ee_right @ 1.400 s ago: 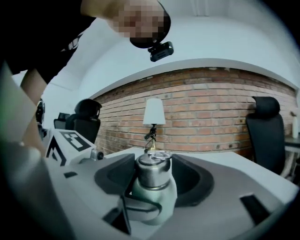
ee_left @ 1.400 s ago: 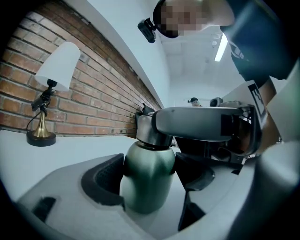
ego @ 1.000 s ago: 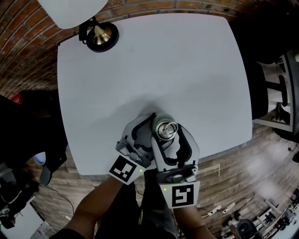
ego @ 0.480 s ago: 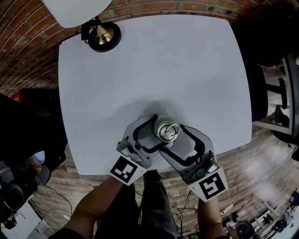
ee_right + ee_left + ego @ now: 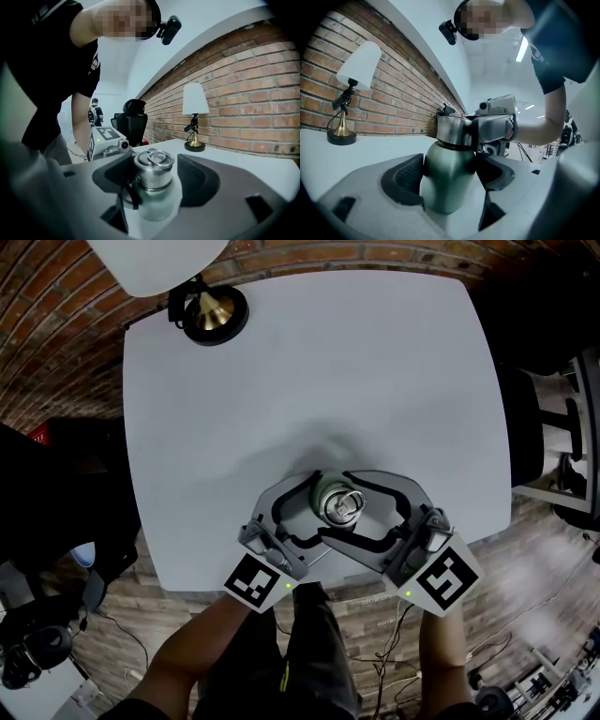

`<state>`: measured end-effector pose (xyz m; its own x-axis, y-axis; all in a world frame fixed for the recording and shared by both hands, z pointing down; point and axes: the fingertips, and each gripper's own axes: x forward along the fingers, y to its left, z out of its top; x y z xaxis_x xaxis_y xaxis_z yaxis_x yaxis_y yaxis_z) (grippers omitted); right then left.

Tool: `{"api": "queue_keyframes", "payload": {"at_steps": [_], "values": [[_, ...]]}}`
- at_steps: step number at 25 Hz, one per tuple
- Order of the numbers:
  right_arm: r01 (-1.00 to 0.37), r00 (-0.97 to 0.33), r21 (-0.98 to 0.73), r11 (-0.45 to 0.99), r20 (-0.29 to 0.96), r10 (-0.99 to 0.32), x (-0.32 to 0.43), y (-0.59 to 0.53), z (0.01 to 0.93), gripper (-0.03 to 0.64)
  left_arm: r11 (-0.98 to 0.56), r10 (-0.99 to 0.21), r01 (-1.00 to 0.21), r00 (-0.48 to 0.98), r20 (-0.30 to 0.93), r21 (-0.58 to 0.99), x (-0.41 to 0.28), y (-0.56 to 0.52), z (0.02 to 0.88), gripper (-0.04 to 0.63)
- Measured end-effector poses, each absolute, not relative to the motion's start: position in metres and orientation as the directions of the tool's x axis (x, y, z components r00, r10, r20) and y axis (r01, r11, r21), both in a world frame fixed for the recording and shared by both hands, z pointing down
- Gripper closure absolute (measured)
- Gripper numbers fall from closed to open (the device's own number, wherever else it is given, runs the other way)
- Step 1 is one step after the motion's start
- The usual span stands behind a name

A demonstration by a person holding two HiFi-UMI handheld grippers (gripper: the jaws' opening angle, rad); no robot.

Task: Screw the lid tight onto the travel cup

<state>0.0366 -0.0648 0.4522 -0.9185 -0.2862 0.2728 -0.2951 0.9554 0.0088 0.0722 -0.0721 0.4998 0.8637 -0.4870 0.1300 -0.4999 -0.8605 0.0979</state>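
Note:
A metal travel cup (image 5: pixel 337 504) stands near the front edge of the white table (image 5: pixel 328 362). Its green-grey body (image 5: pixel 447 180) sits between the pads of my left gripper (image 5: pixel 314 507), which is shut on it from the lower left. The steel lid (image 5: pixel 153 171), with a ring handle on top, is on the cup. My right gripper (image 5: pixel 349 507) comes in from the lower right at lid height. Its jaws have just been opening; the lid is between them, with a gap at the far pad (image 5: pixel 199 180).
A brass desk lamp (image 5: pixel 211 310) with a white shade stands at the table's far left corner, against the brick wall. A black office chair (image 5: pixel 133 117) is beyond the table. The table's front edge runs just below the grippers.
The right gripper has swung around the cup from straight below it to the lower right, and its jaws now stand wider around the lid. The left gripper and the cup have not moved.

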Motion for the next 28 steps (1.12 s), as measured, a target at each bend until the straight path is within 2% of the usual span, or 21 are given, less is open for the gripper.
{"api": "queue_keyframes", "payload": {"at_steps": [4,9,14,17,22,28], "values": [[-0.332,-0.907,-0.003,0.943,0.274,-0.319,0.034,-0.068,0.455,0.348,-0.86,-0.488,-0.502,0.863,0.133,0.098,0.072,-0.073,0.5,0.239],[-0.491,-0.847,0.004,0.871,0.229,-0.479,0.037,-0.072,0.453,0.35,-0.858,-0.493,-0.505,0.861,0.123,0.099,0.072,-0.073,0.5,0.239],[-0.724,-0.676,0.032,0.689,0.167,-0.718,0.04,-0.078,0.448,0.35,-0.858,-0.497,-0.508,0.859,0.127,0.081,0.072,-0.073,0.499,0.239],[-0.822,-0.561,0.018,0.57,0.148,-0.814,0.045,-0.079,0.449,0.35,-0.857,-0.498,-0.509,0.858,0.122,0.083,0.073,-0.073,0.499,0.239],[-0.891,-0.451,-0.003,0.455,0.126,-0.883,0.047,-0.082,0.448,0.35,-0.856,-0.5,-0.511,0.857,0.125,0.083,0.072,-0.074,0.499,0.239],[-0.896,-0.439,0.006,0.444,0.149,-0.886,0.047,-0.08,0.451,0.35,-0.855,-0.499,-0.511,0.858,0.124,0.088,0.072,-0.074,0.499,0.239]]}}
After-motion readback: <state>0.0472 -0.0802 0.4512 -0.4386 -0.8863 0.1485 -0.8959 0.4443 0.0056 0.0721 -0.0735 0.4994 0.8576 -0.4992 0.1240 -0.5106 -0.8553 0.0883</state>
